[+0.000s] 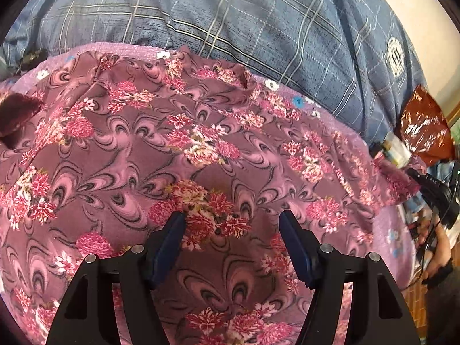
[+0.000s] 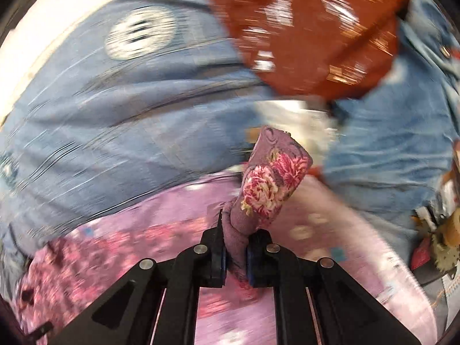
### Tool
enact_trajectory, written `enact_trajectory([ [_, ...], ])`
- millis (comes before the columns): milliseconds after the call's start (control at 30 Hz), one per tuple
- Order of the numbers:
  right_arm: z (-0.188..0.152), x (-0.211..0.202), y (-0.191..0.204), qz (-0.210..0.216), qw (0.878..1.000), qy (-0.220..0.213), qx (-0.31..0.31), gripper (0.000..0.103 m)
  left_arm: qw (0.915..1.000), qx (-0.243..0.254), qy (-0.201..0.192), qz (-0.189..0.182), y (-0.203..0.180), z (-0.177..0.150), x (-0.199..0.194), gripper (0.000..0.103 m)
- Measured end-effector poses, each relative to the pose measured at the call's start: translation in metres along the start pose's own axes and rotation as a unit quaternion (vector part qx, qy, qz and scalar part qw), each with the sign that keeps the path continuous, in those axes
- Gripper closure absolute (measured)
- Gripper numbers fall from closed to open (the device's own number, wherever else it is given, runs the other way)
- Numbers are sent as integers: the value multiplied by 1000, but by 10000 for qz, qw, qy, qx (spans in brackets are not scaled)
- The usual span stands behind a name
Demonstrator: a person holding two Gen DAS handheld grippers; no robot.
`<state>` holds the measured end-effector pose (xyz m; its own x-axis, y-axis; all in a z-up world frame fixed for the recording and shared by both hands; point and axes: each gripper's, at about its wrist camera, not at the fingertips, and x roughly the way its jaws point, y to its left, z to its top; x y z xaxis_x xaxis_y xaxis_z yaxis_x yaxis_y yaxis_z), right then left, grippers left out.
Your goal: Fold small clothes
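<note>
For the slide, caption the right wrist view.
Right gripper shut on a bunched corner of the floral garment.

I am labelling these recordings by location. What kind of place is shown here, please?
Probably a bedroom at home, with the work done on a bed. A floral garment lies on a lilac sheet, a blue checked pillow sits behind it, and household clutter such as a red-brown packet lies at the side.

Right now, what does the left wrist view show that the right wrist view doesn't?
Left wrist only: the left gripper open above the spread floral garment, nothing between its jaws, plus a hand at the right edge. Right wrist only: the right gripper shut on a bunched corner of that garment. Both: the blue plaid pillow, the red snack bag, the lilac sheet.
</note>
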<state>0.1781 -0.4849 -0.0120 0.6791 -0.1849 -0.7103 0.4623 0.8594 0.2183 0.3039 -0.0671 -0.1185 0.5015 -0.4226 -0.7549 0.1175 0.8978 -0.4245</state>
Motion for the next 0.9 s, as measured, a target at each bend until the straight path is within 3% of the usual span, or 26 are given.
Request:
enact_trajectory([
  [200, -17, -10, 93, 910, 9946, 244, -426, 94, 9995, -155, -251, -131, 15, 8, -27, 37],
  [400, -53, -7, 193, 1682, 9798, 657, -863, 94, 9988, -394, -223, -182, 44, 11, -43, 37],
  [533, -81, -4, 257, 2111, 9661, 957, -1133, 93, 9965, -765, -304, -159, 71, 16, -57, 37],
  [733, -125, -2, 356, 2739, 9383, 1369, -1606, 93, 9862, -1499, -692, -160, 123, 23, -94, 37],
  [833, -154, 5, 395, 3007, 9240, 1661, -1676, 85, 9815, -1747, -771, -148, 142, 21, -105, 37],
  [900, -179, 14, 413, 2962, 9176, 1992, -1750, 80, 9787, -1887, -792, -179, 153, 18, -110, 37],
])
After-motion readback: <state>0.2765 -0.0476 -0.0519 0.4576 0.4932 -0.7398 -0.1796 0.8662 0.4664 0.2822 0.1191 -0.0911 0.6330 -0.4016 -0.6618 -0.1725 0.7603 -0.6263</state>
